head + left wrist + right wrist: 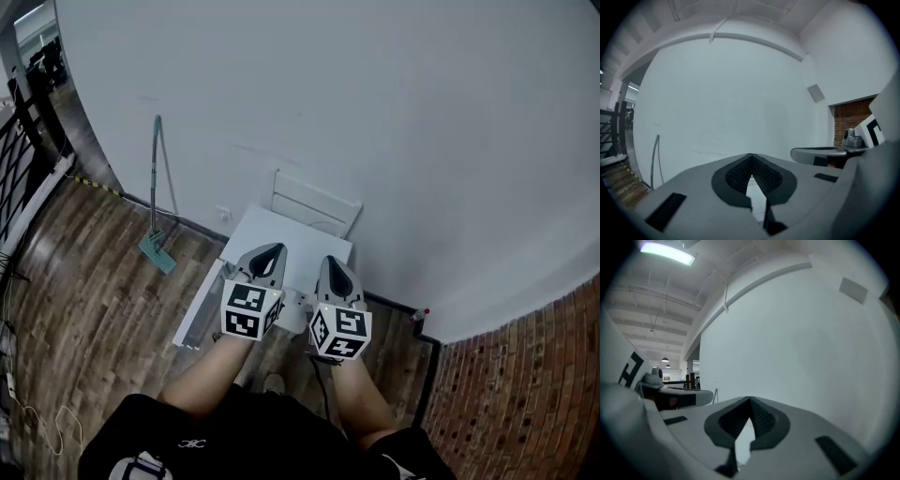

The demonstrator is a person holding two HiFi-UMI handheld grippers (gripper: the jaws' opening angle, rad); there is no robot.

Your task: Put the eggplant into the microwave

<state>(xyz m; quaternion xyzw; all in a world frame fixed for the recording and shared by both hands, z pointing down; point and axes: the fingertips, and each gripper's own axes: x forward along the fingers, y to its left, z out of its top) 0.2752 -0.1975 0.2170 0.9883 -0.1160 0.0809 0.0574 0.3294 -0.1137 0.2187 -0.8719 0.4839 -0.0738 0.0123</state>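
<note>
No eggplant and no microwave shows in any view. In the head view my left gripper (272, 249) and right gripper (334, 262) are held side by side, above the near end of a small white table (281, 230), both pointing at the white wall. Both are shut, jaw tips meeting with nothing between them. The left gripper view shows the left gripper (750, 157) closed against the bare wall, and the right gripper view shows the same for the right gripper (750, 401).
A white wall (375, 112) fills the space ahead. A long-handled mop (157, 178) leans on it at the left, its teal head (157, 251) on the wooden floor. A white panel (315, 206) stands behind the table. Brick flooring (525, 375) lies to the right, a railing (19, 150) far left.
</note>
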